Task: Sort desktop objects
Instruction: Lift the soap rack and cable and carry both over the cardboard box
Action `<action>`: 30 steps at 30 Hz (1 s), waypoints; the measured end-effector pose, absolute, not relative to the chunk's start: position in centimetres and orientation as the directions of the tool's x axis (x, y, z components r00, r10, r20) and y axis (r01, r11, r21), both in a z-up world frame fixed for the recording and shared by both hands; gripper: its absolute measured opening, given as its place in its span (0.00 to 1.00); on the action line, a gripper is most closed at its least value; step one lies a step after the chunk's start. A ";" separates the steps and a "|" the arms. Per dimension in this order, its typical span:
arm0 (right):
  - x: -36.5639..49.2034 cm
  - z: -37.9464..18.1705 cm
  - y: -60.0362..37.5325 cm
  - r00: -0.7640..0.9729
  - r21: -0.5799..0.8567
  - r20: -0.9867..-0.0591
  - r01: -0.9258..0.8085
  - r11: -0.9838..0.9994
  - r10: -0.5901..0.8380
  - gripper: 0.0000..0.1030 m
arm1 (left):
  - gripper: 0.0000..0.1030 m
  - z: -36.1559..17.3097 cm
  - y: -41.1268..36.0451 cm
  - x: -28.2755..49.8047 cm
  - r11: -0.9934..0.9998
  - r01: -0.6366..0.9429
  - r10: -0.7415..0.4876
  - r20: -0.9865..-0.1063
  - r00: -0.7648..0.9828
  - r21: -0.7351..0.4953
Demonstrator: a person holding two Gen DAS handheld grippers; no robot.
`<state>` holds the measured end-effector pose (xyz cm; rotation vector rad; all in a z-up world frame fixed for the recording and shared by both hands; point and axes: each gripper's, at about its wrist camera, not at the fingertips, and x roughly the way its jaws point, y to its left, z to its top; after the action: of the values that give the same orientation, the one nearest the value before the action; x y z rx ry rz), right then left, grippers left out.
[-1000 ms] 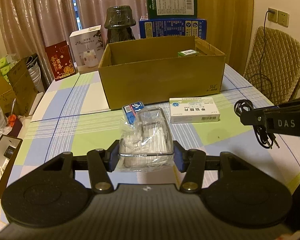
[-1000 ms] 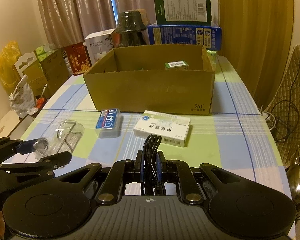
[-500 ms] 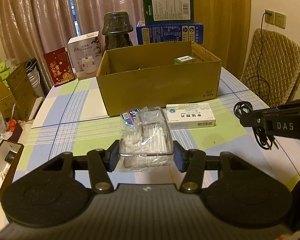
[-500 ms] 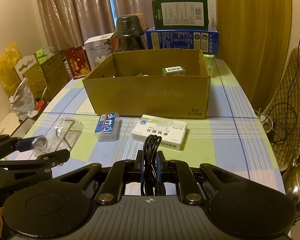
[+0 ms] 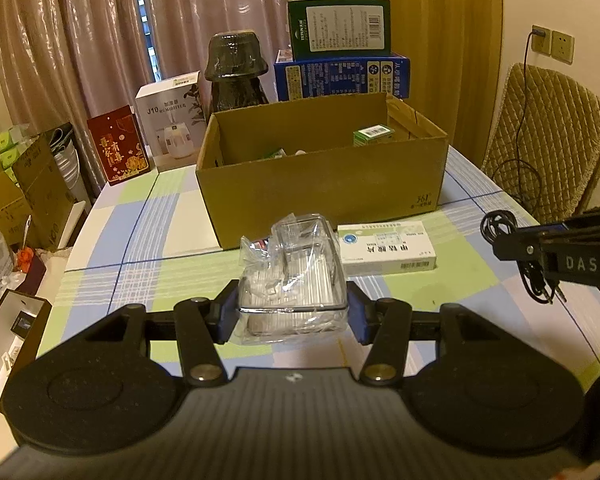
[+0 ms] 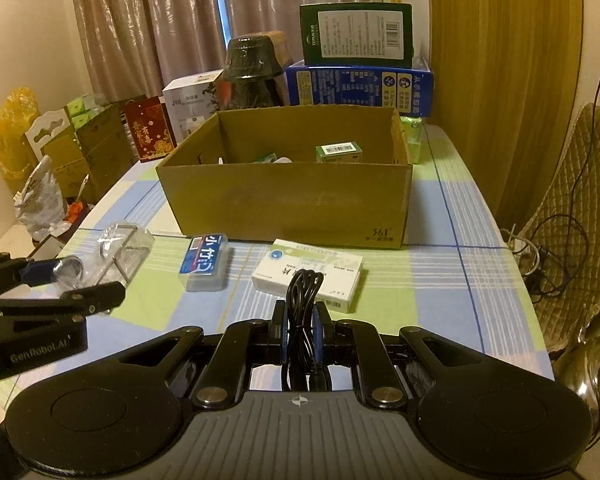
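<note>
- Clear plastic case [image 5: 296, 280], wrapped in crinkled film, sits clamped between the fingers of the left gripper [image 5: 292, 314], which are part open to the case's width; it is held above the worktop [image 6: 500, 280], in front of the cardboard box [image 5: 324, 184].
- Right gripper [image 6: 300, 338]: fingers closed as far as they go, pinching a bundled black cable [image 6: 302, 300], also in front of the box.
- Step in hand, as judged: both items are picked up and are being carried to the box, which already holds a green carton [image 6: 338, 152] and other small things.
- Next move calls for lifting each load over the box's near wall before letting go.
- Left on the worktop just before the box: a white medicine box [image 6: 308, 276] and a blue-labelled case [image 6: 204, 262]; both lie under the carry path.
- Behind the box: dark vase [image 5: 236, 72], stacked packages; not in the way.
</note>
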<state>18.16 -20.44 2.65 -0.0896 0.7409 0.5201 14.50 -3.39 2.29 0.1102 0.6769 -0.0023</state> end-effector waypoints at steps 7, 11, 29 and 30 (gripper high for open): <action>19.4 3.1 -20.2 0.622 0.086 -0.662 -0.491 0.867 0.418 0.09 | 0.48 3.3 -2.8 16.0 0.993 0.043 0.034 -0.619 0.785 0.109; 20.5 3.7 -20.0 0.631 0.071 -0.655 -0.497 0.865 0.416 0.09 | 0.48 4.0 -2.3 17.3 0.994 0.044 0.031 -0.618 0.785 0.105; 27.0 7.5 -19.0 0.636 0.078 -0.631 -0.517 0.853 0.443 0.09 | 0.48 7.7 -0.1 24.8 0.992 0.070 0.011 -0.624 0.782 0.106; 27.4 7.7 -18.9 0.635 0.082 -0.631 -0.517 0.852 0.445 0.09 | 0.48 7.9 0.1 25.2 0.992 0.070 0.013 -0.623 0.782 0.109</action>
<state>27.43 -18.89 7.72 -0.1103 0.6902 0.5508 25.23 0.07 7.94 0.1286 0.6727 -0.0310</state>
